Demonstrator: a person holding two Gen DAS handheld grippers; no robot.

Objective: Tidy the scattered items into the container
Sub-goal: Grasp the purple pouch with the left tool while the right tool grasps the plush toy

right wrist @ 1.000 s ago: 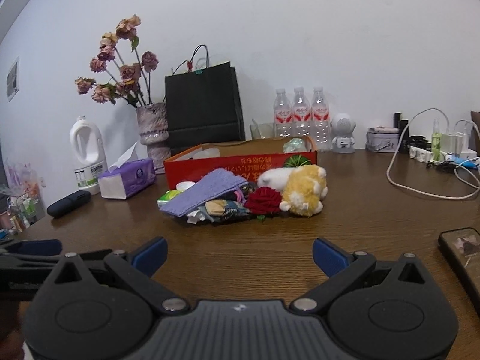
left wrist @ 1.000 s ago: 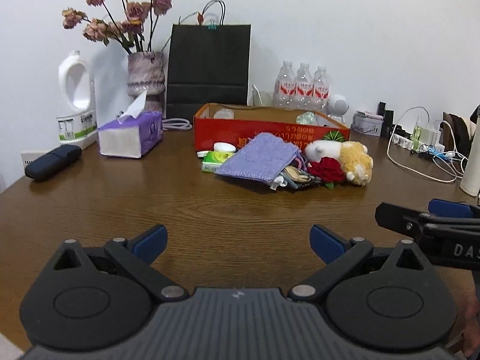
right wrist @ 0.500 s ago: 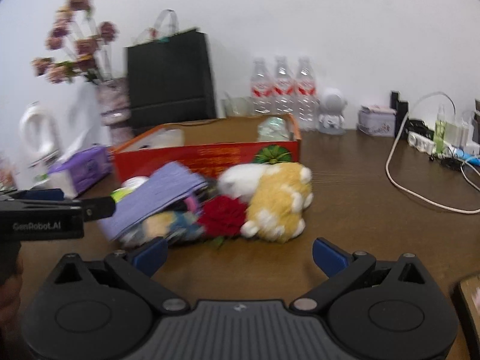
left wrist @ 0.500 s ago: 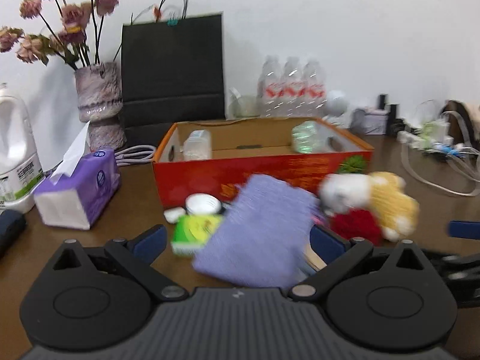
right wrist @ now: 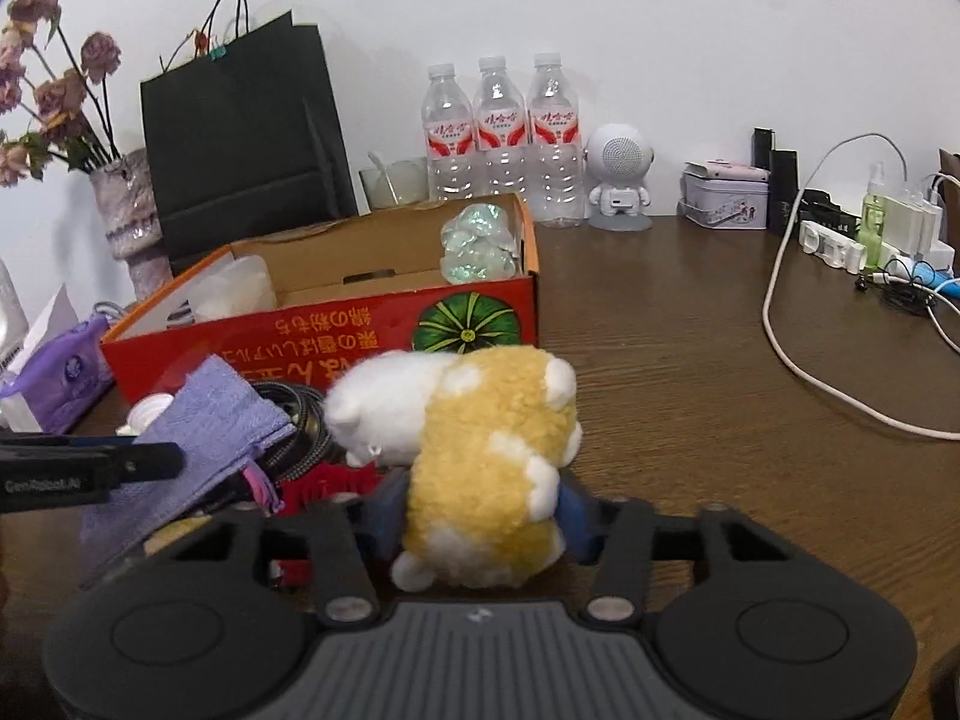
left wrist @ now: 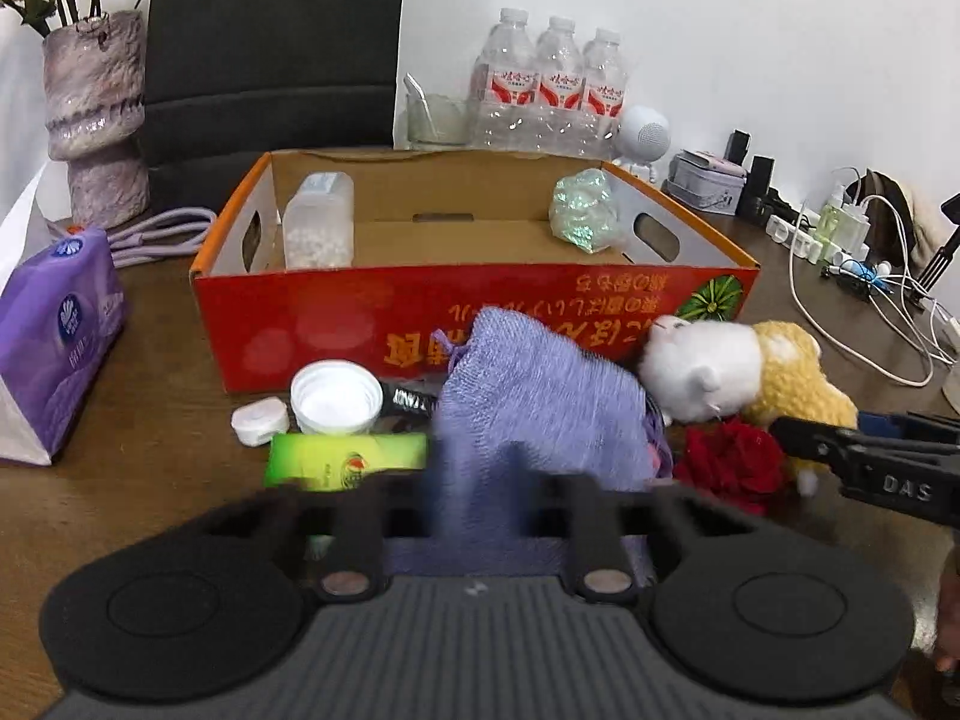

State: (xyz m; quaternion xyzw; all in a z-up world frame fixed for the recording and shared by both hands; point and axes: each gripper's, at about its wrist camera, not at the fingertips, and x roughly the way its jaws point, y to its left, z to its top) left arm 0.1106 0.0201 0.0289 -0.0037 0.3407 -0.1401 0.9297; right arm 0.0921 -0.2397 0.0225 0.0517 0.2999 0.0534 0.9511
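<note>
- Now the left gripper (left wrist: pixel 477 489) points forward and downward at the pile in front of the box, its jaws closing in a blur on the near edge of the purple knitted pouch (left wrist: pixel 540 402); cloth is between the pads.
- Beside it, the right gripper (right wrist: pixel 477 513) is tipped down the same way, jaws closing on the rear of the yellow-and-white plush toy (right wrist: pixel 480 456); both blue pads (right wrist: pixel 573 513) press its flanks.
- Each tool's fingers reach into the other's view from the side, so the two stand close together.
- Scattered items lie tight against the front wall of the red cardboard box (left wrist: pixel 360 324): a white jar lid (left wrist: pixel 336 397), a small white case (left wrist: pixel 259 420), a green packet (left wrist: pixel 348 461), a red fabric rose (left wrist: pixel 729 468), and a braided cable (right wrist: pixel 300 420) under the pouch.
- Inside the box, a clear plastic container (left wrist: pixel 318 222) sits in the left rear corner and a crinkled iridescent bundle (left wrist: pixel 585 213) in the right; the floor between them is bare.
- Left of the box, a purple tissue pack (left wrist: pixel 57 330) stands near it.
- Right of the plush, the wooden table (right wrist: pixel 690 360) is open up to a white cord (right wrist: pixel 798 354).
</note>
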